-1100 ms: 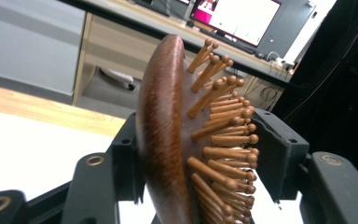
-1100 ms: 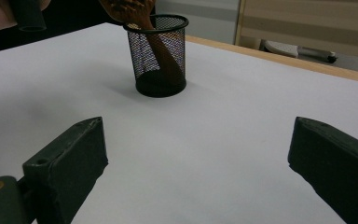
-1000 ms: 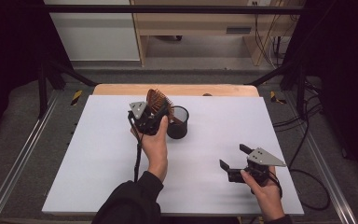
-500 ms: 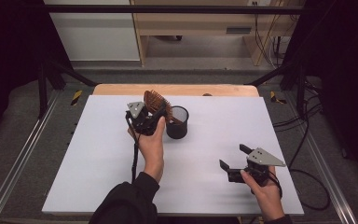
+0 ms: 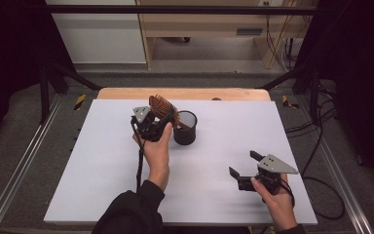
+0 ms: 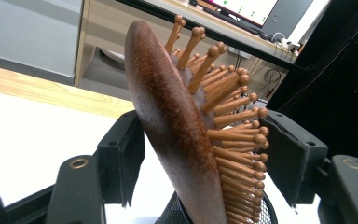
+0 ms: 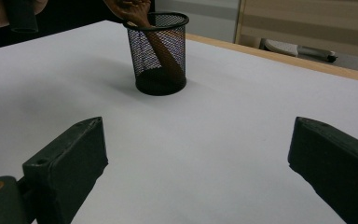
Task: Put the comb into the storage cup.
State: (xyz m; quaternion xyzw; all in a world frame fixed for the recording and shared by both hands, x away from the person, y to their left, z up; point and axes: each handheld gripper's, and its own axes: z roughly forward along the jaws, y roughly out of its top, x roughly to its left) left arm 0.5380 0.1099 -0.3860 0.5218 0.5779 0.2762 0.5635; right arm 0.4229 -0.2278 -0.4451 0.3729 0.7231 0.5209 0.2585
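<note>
Left gripper (image 5: 157, 127) jaws just opening — hairbrush (image 5: 162, 107) between, handle in mesh cup (image 5: 185, 127)

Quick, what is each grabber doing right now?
Left gripper: jaws just opening, wooden hairbrush between them, not pressed.
Right gripper: open, empty.

Table top (image 5: 102, 165): we're seeing white sheet over wood edge (image 5: 185, 93).
Cabinet (image 5: 97, 36): standing behind table.
Cables (image 5: 321, 131): lying on floor, rt side.
</note>
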